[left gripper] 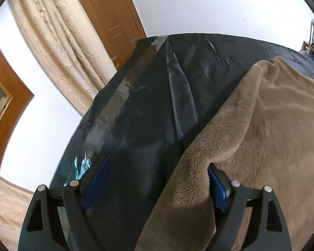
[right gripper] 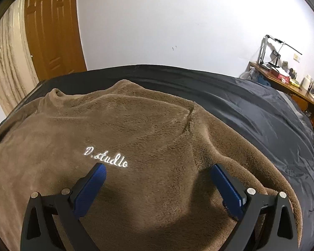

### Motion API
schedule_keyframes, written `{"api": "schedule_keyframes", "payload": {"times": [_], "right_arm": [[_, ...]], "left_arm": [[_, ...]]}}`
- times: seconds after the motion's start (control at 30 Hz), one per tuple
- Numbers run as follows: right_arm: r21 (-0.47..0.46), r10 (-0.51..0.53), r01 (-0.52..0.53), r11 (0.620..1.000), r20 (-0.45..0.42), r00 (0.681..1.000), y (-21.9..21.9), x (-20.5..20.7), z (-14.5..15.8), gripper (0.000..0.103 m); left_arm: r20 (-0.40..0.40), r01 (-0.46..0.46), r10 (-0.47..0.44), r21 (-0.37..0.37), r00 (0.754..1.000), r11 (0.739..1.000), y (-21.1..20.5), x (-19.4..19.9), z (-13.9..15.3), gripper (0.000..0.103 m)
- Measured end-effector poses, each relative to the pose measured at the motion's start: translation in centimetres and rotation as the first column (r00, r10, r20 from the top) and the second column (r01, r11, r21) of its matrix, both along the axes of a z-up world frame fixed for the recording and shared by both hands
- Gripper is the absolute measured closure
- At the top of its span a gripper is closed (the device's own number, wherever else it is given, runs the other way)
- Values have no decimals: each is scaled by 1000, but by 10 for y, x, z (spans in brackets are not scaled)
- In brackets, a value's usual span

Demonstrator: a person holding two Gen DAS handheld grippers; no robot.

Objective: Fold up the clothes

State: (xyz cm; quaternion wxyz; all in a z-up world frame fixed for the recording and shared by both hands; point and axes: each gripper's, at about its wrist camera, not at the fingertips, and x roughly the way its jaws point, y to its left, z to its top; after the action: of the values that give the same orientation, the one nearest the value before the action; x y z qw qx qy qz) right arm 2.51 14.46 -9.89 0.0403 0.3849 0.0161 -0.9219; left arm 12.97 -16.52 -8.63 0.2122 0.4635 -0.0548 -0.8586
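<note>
Sweater [right gripper: 136, 129], brown and fuzzy, lies flat on the dark sheet [right gripper: 251, 108]. Left gripper [left gripper: 157, 173] gapes wide over its edge, right gripper [right gripper: 157, 173] wide above its middle. Curtain [left gripper: 58, 48], door [right gripper: 50, 27] and a messy desk [right gripper: 286, 81] stand around.

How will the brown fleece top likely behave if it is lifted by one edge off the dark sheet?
The brown fleece top will probably hang limp: it already lies in soft folds and sags over the edge. Its thick pile suggests some weight, so the free part may drag. The dark sheet looks glossy, so the top may slide rather than stay put.
</note>
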Motion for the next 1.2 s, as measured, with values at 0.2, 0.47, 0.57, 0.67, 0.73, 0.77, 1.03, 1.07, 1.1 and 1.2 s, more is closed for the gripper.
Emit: {"api": "schedule_keyframes", "payload": {"times": [0.2,0.47,0.57,0.67,0.73,0.77,1.03,1.07,1.1,1.2], "right_arm": [[-23,-24,25,999,23,999,12,-5,-4,2],[-42,-37,39,998,48,998,18,-10,-8,2],[-42,-37,39,998,52,998,19,-11,-9,2],[-52,-37,40,998,58,998,20,-12,-10,2],[-62,-36,40,997,64,997,22,-13,-11,2],[-67,-35,40,997,67,997,23,-13,-11,2],[-90,-32,38,995,58,998,23,-11,-10,2],[-93,-32,37,995,56,998,24,-11,-10,2],[-96,-33,38,995,53,998,24,-10,-9,2],[-104,-36,41,994,47,998,26,-9,-8,2]], "left_arm": [[-31,-30,30,14,999,999,-24,-23,21,14],[46,-68,69,-26,997,997,-64,-50,18,14],[88,-46,56,-114,995,992,-49,-61,5,14],[117,-47,59,-101,991,994,-35,-66,-5,14],[114,-55,62,-65,992,996,-31,-66,-6,14],[101,-56,61,-54,993,997,-27,-64,-3,14],[-92,-32,37,46,995,998,12,-40,42,14],[-108,-14,22,71,994,997,20,-37,44,14],[-116,7,4,94,993,996,30,-35,43,14],[-100,77,-61,168,993,983,61,-47,31,14]]}}
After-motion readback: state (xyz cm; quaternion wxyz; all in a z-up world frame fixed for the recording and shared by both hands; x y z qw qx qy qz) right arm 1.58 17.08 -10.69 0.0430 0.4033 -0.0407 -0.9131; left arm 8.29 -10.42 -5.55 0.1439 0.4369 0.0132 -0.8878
